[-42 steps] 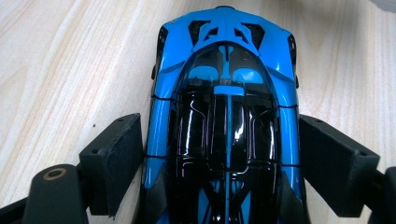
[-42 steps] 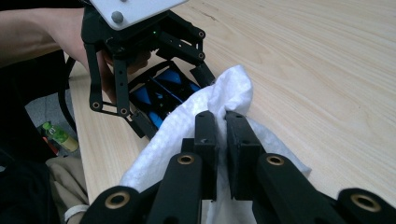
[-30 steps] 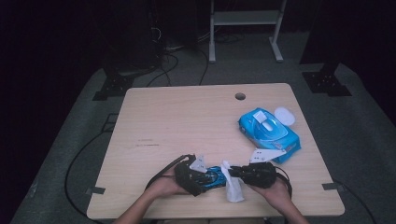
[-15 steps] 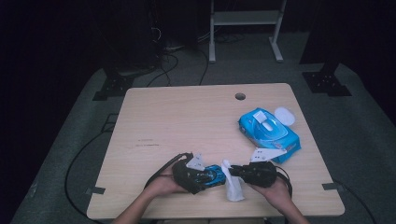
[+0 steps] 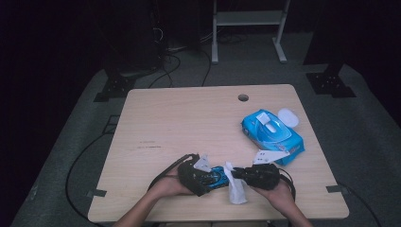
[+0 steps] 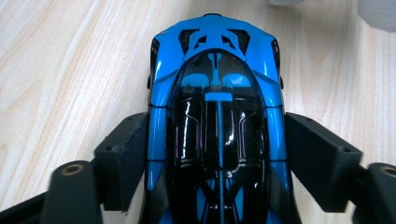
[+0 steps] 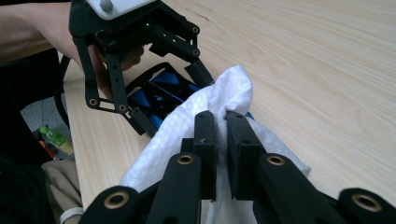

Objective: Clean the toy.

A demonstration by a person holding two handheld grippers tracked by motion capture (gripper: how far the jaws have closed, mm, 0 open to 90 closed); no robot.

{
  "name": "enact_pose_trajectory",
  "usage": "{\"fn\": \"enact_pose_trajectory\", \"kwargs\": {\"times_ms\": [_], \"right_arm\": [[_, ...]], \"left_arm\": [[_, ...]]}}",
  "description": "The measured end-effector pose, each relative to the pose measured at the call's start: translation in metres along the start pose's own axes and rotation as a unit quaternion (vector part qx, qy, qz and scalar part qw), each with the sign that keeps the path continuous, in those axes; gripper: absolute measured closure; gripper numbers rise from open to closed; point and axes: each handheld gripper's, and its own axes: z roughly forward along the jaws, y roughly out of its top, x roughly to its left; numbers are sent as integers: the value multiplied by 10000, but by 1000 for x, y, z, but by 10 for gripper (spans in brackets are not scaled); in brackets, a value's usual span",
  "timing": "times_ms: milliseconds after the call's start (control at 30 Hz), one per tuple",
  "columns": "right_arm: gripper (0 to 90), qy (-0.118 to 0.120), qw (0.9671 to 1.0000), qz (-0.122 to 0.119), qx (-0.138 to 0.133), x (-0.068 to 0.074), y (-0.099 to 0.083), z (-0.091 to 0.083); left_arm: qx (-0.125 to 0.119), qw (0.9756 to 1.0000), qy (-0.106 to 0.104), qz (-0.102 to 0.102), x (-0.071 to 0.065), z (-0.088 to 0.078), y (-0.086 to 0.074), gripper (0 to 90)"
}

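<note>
Table (image 5: pixel 189 118) near edge: left gripper (image 6: pixel 215 154) steadies the blue toy car (image 6: pixel 217 107), jaws just eased wider, pads flanking its sides. Right gripper (image 7: pixel 220 122) is clenched on a white wet wipe (image 7: pixel 224 93) touching the car. Wiping looks midway; wipe pack (image 5: pixel 272 135) is open, well apart.

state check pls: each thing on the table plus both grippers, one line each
toy car: flat on table, between left jaws
left gripper: jaws just opened a little, pads along car's sides
wipe: crumpled, pinched
right gripper: shut on wipe
wipes pack: lid flipped open
</note>
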Motion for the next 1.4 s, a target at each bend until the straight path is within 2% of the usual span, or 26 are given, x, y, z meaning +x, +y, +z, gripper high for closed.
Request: {"fn": "enact_pose_trajectory", "kwargs": {"times_ms": [167, 267, 400, 433, 500, 667, 800, 867, 967, 1100, 1400], "right_arm": [[827, 0, 10000, -1, 1, -1, 0, 0], [827, -11, 10000, -1, -1, -1, 0, -1], [827, -18, 10000, 44, -1, -2, -1, -1], [827, -19, 10000, 50, 0, -2, -1, -1], [827, -21, 10000, 38, -2, -2, -1, -1], [827, -37, 10000, 68, -18, -3, -2, -3], [827, -47, 9999, 80, -39, -4, -2, -4], [827, -48, 9999, 77, -44, -4, -2, -4], [827, -50, 9999, 74, -49, -3, -2, -4], [827, -60, 9999, 82, -54, -4, -2, -4], [827, -64, 9999, 95, -70, -4, -1, -5]], "left_arm": [[22, 10000, -69, -60, 1, 4, 4, 190], [156, 9998, -62, -44, 2, 10, 3, 166], [137, 9999, -57, -27, 3, 12, 5, 157], [84, 9999, -81, -11, 3, 12, 6, 163], [40, 9999, -96, 27, 2, 12, 6, 255], [106, 9999, 4, 50, 0, 10, 7, 258], [-31, 10000, 31, 6, -1, 6, 8, 268], [-20, 10000, 72, 1, 0, 5, 8, 269], [45, 10000, 61, 20, -1, 5, 6, 270], [-38, 10000, 52, -33, 0, 2, 5, 270], [-44, 9999, 101, -53, 5, -4, 9, 270]]}}
